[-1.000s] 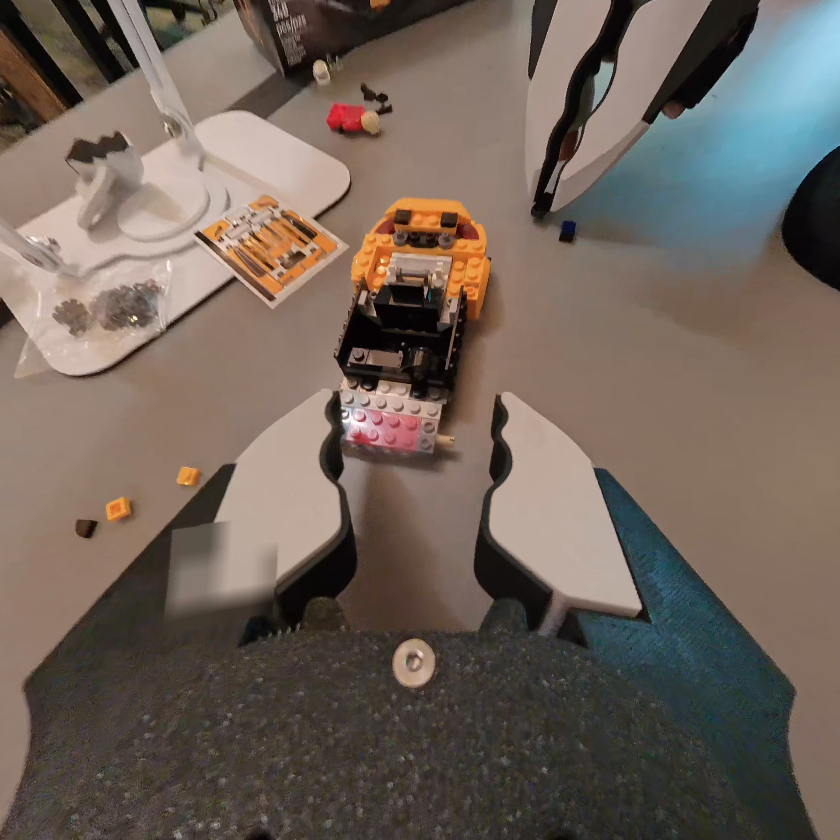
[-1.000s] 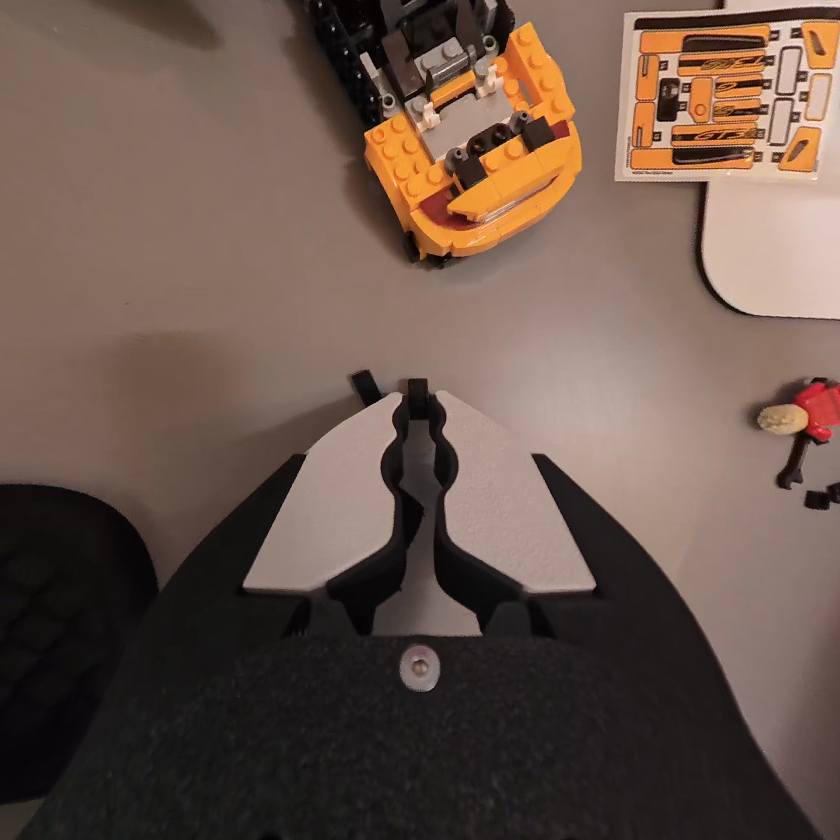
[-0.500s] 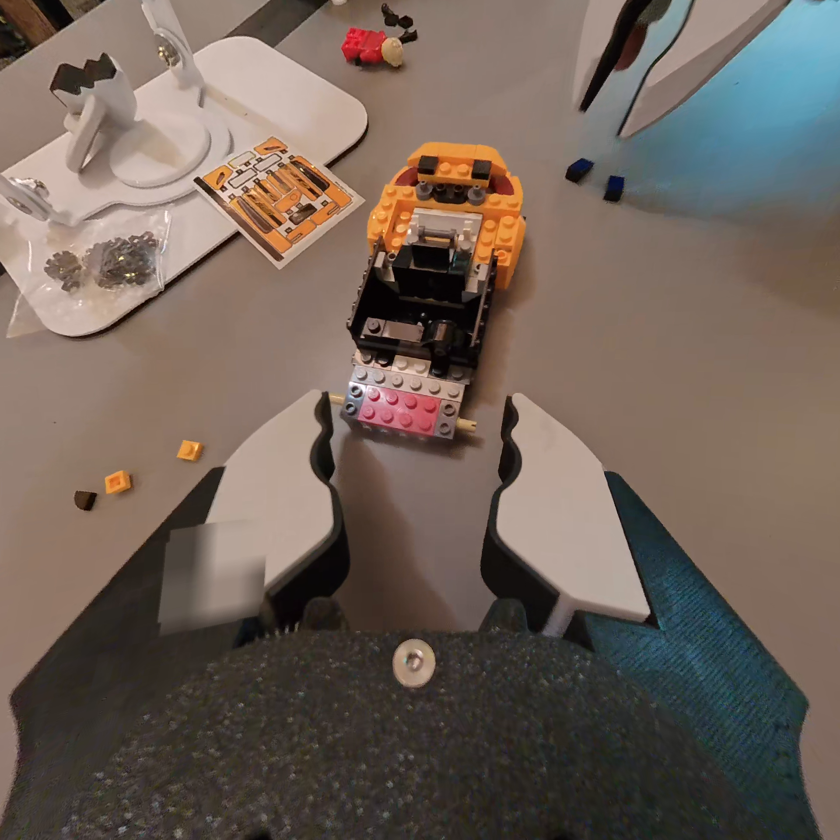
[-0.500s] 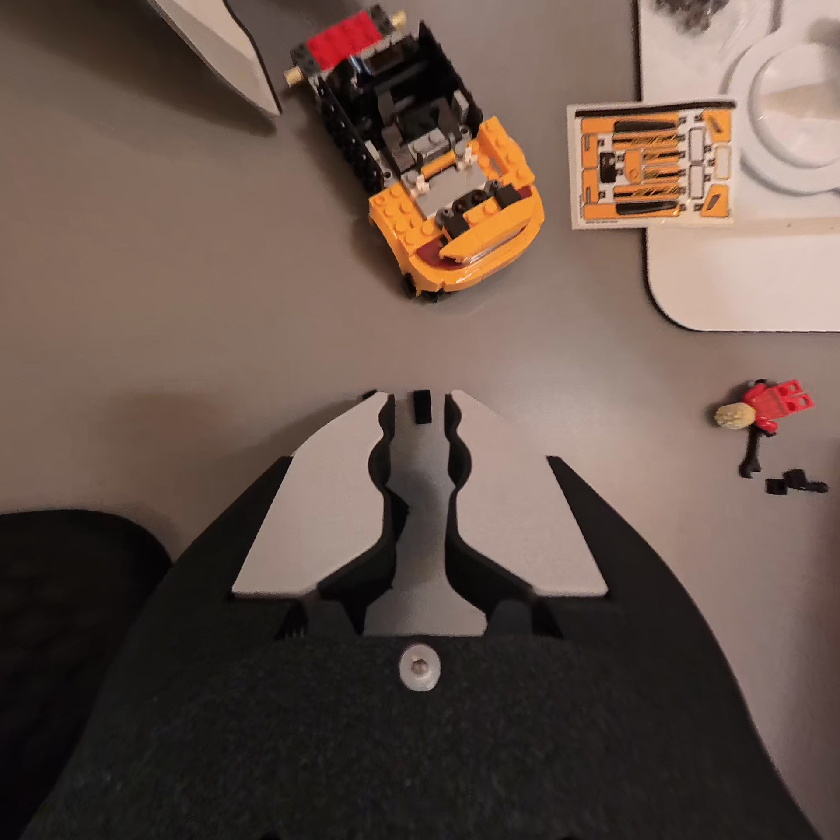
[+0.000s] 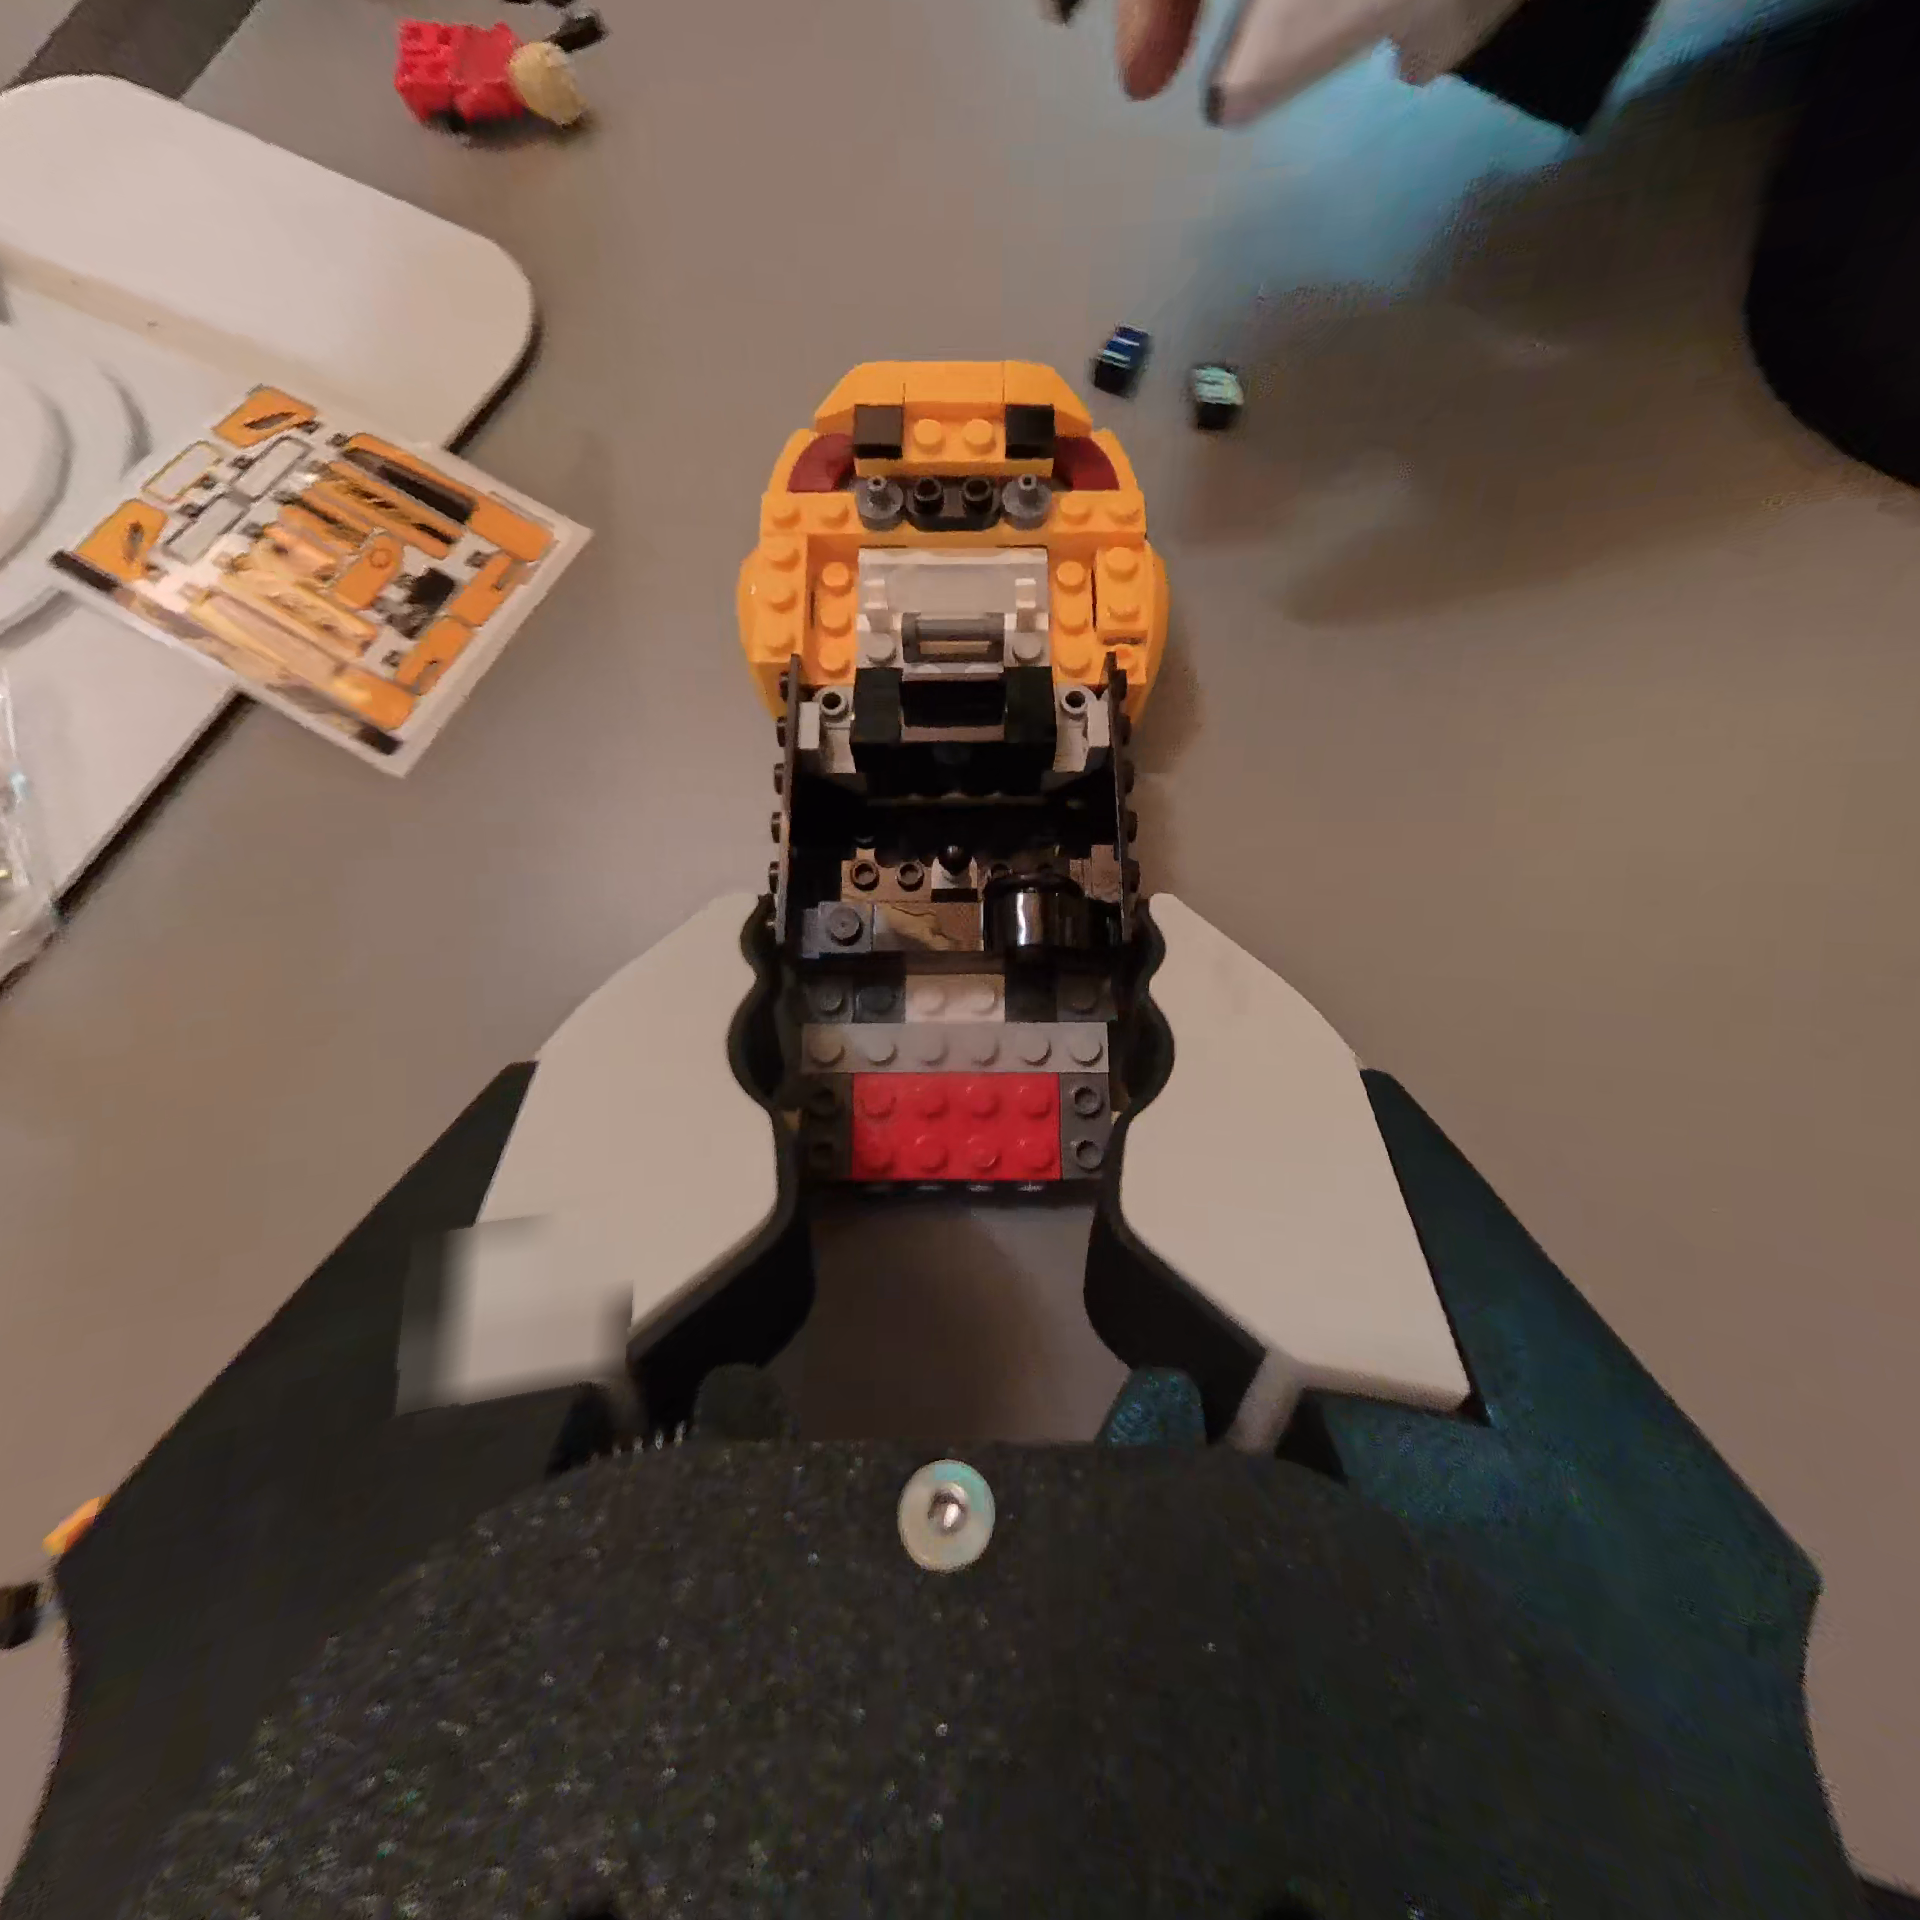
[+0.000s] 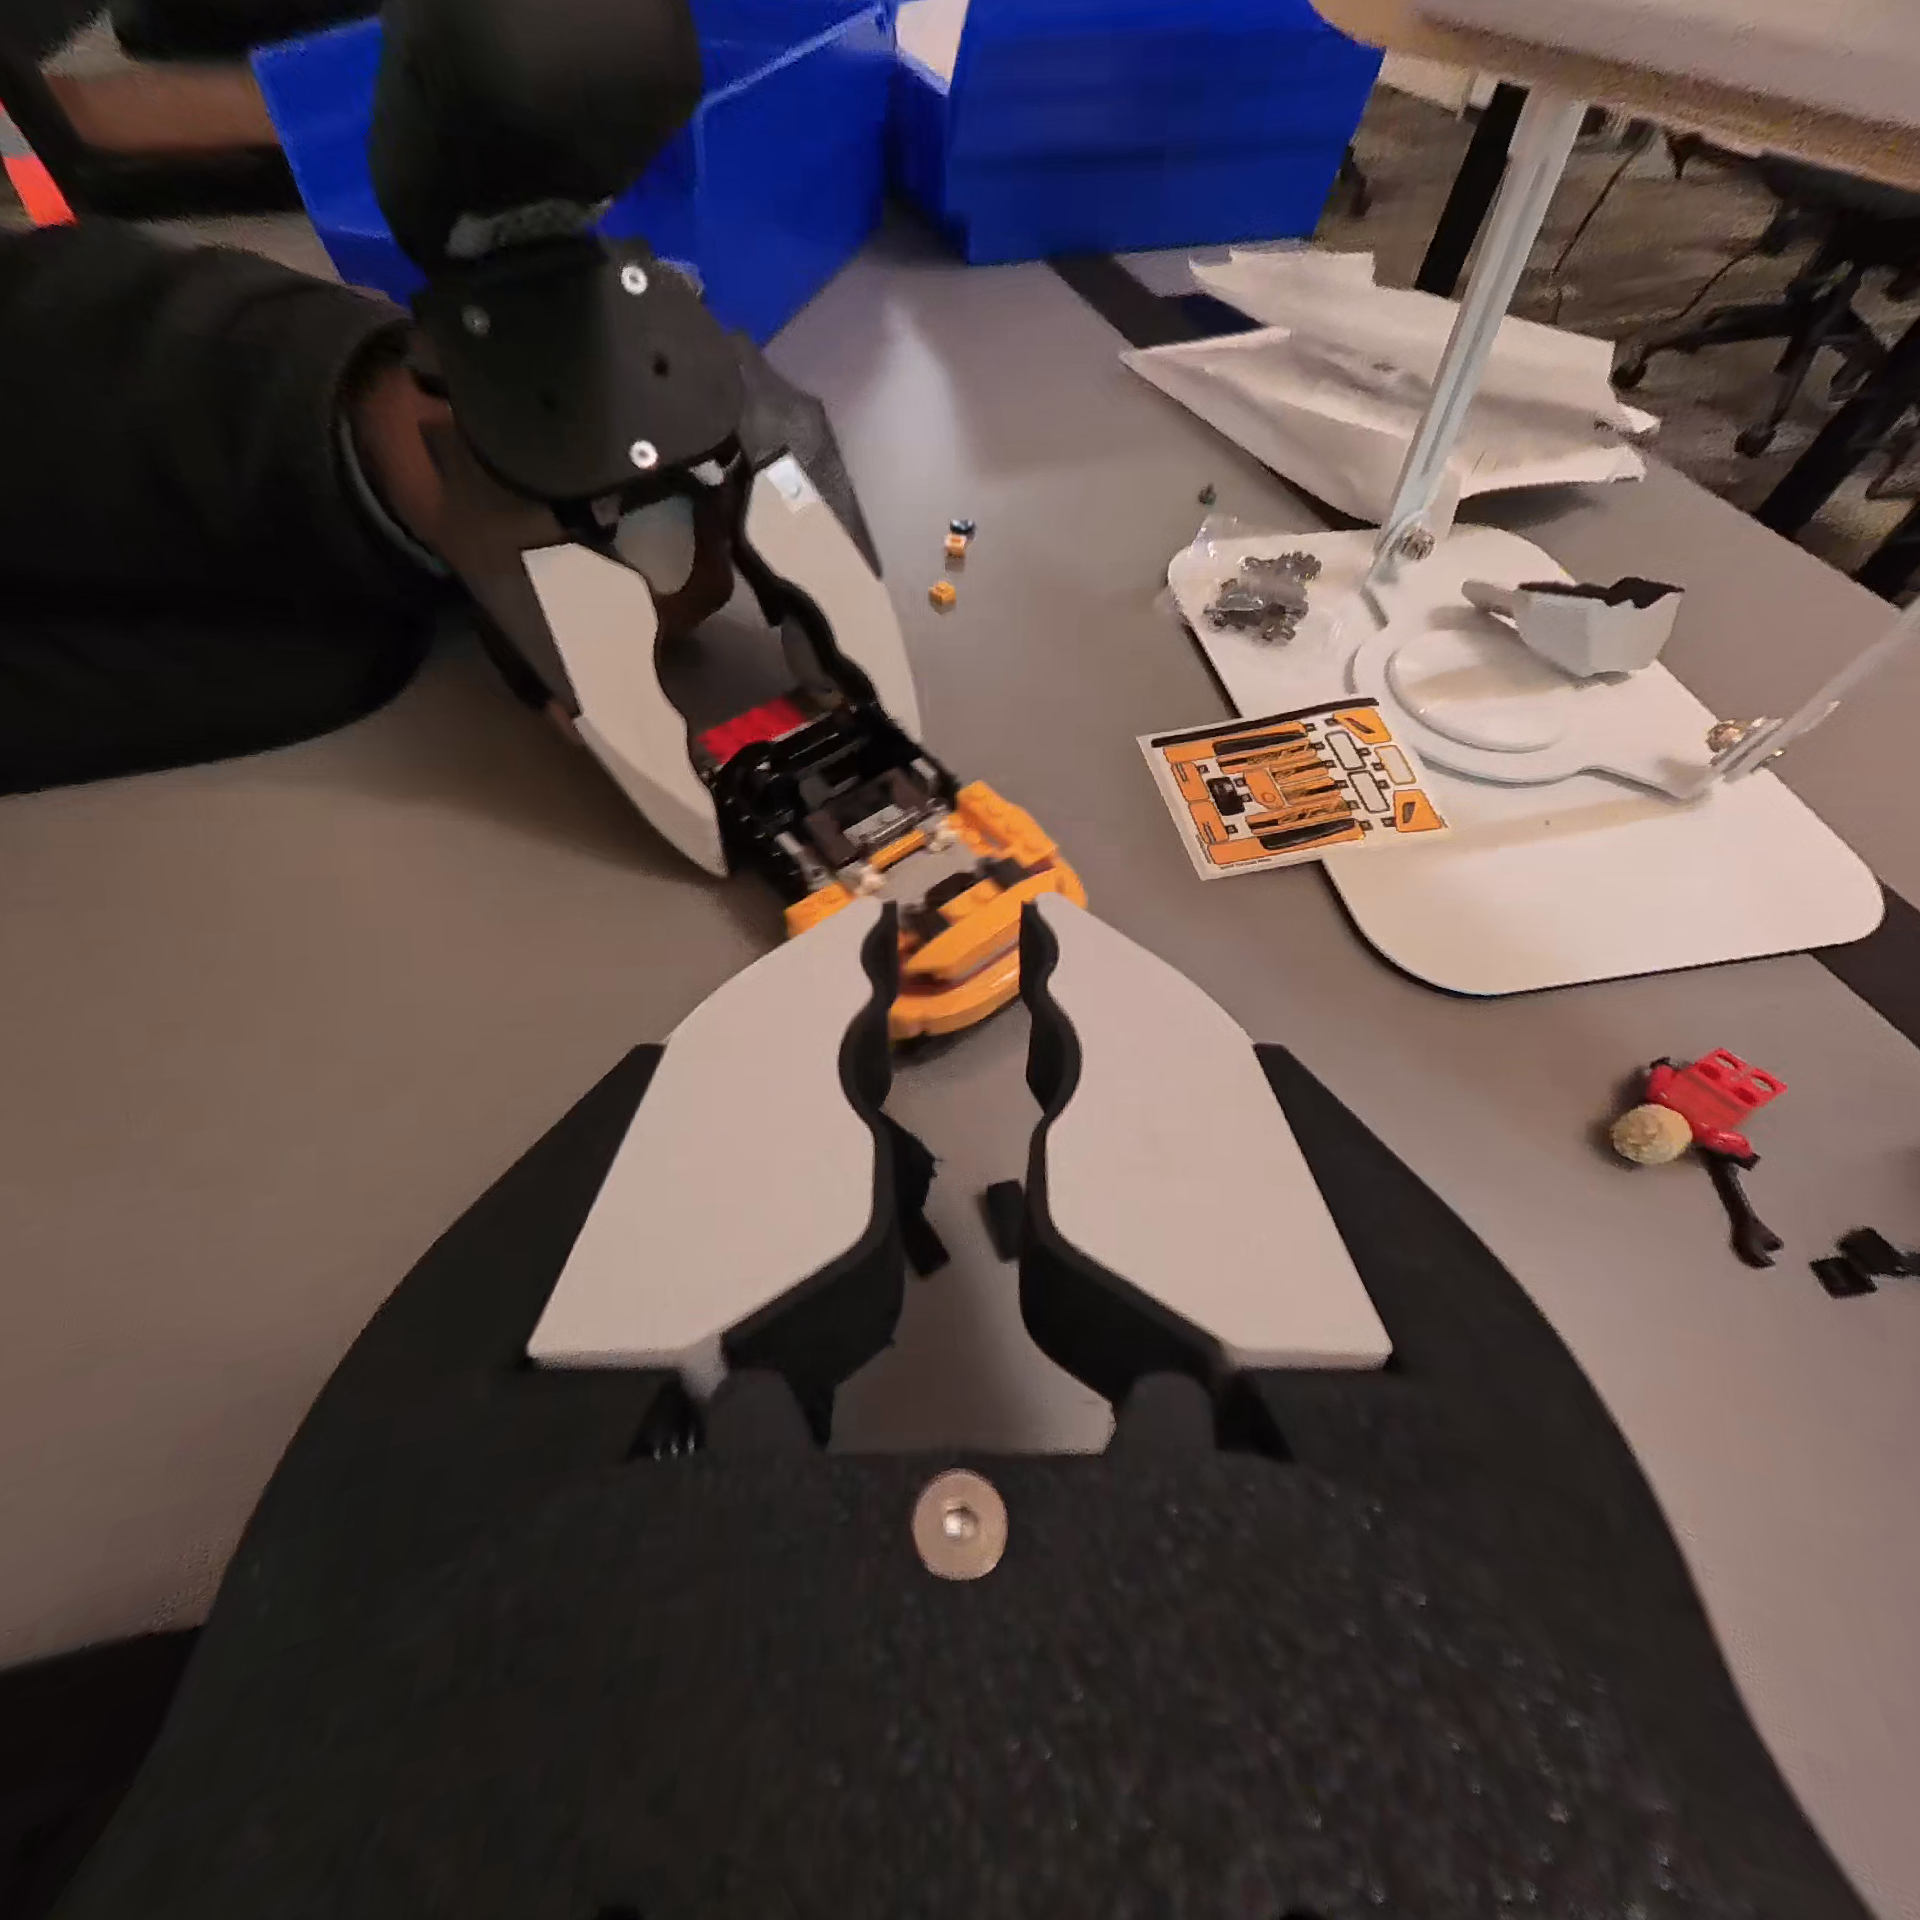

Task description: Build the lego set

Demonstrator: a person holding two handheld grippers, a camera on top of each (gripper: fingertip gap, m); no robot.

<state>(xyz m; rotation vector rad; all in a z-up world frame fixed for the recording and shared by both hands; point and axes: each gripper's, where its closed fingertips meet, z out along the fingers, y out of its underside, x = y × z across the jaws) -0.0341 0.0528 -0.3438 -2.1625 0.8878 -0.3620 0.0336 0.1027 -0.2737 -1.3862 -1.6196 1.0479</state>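
The part-built orange and black lego car [image 5: 951,623] stands on the grey table. My left gripper [image 5: 951,925] straddles its rear end, and both pads touch the sides by the red brick [image 5: 956,1127]. The right wrist view shows the left gripper [image 6: 727,821] on the car's [image 6: 935,831] rear. My right gripper [image 6: 954,920] hangs just before the car's orange nose, slightly open and empty. Two small black pieces [image 6: 1003,1210] lie on the table under its fingers. They also show in the left wrist view [image 5: 1122,358].
A sticker sheet [image 6: 1288,790] lies partly on a white stand base [image 6: 1610,883], with a bag of small parts [image 6: 1257,592] behind. A red minifigure [image 6: 1704,1101] lies to the right. Small orange bits [image 6: 942,592], blue bins [image 6: 1039,135] and a person's sleeve [image 6: 156,499] are farther off. Left tips to right tips: about 11 cm. About 20 cm separates my right fingertips from the red minifigure [image 6: 1704,1101]. The left camera catches it too, in the left wrist view [image 5: 471,58].
My left gripper has moved forward around the car's rear and closed onto it. My right gripper has let go of the small black piece, opened a little, lifted and tilted up toward the car's nose.
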